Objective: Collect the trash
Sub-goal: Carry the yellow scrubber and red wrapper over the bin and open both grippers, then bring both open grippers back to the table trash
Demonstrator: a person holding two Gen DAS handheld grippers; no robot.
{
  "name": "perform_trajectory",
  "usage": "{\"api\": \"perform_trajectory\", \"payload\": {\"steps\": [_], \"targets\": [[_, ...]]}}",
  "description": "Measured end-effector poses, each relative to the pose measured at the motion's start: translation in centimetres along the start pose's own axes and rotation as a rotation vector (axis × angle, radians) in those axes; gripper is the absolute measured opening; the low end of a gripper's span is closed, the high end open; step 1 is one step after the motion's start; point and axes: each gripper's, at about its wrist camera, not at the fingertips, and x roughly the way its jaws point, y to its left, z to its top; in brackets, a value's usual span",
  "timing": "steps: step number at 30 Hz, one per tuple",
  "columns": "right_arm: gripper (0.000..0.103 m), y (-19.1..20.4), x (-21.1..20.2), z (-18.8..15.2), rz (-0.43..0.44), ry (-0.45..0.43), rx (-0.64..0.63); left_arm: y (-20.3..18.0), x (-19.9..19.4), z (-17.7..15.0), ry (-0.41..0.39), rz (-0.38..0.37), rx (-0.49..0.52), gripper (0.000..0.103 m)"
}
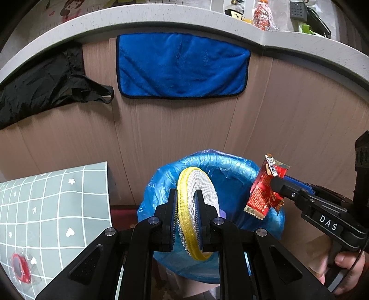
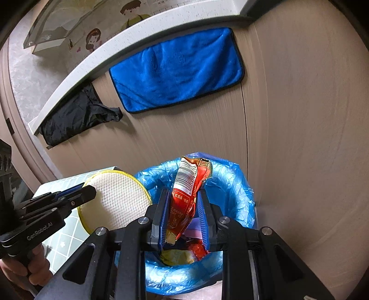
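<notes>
My left gripper is shut on a round yellow-rimmed white mesh pad and holds it on edge over the trash bin lined with a blue bag. My right gripper is shut on a red snack wrapper with a barcode, above the same bin. In the left wrist view the right gripper holds the wrapper at the bin's right rim. In the right wrist view the left gripper holds the pad at the bin's left. Trash lies inside the bin.
A table with a green grid-pattern cloth stands left of the bin, with a red piece of trash on it. A blue towel and a black bag hang on the beige cabinet front under the counter.
</notes>
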Motion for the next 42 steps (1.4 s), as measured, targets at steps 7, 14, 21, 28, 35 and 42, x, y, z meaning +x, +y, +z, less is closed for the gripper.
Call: {"api": "perform_trajectory", "payload": {"steps": [7, 14, 21, 28, 35, 42], "targets": [[0.025, -0.3, 1.2, -0.1, 0.003, 0.017, 0.002, 0.3, 1.1, 0.0, 0.023, -0.008, -0.016, 0.015], [0.060, 0.1, 0.2, -0.5, -0.009, -0.015, 0.009, 1.4, 0.7, 0.3, 0.040, -0.060, -0.105, 0.038], [0.060, 0.6, -1.8, -0.7, -0.008, -0.022, 0.023, 3.8, -2.9, 0.3, 0.004, -0.021, -0.181, 0.039], [0.060, 3.5, -4.8, -0.8, 0.024, -0.055, 0.003, 7.7, -9.1, -1.4, -0.073, 0.059, -0.188, 0.045], [0.060, 10.1, -5.9, -2.6, 0.118, -0.023, -0.076, 13.2, -15.0, -4.9, -0.096, 0.156, -0.209, 0.046], [0.060, 19.0, -4.6, -6.0, 0.230, 0.072, -0.187, 20.5, -19.8, -9.5, -0.083, 0.290, -0.306, 0.046]]}}
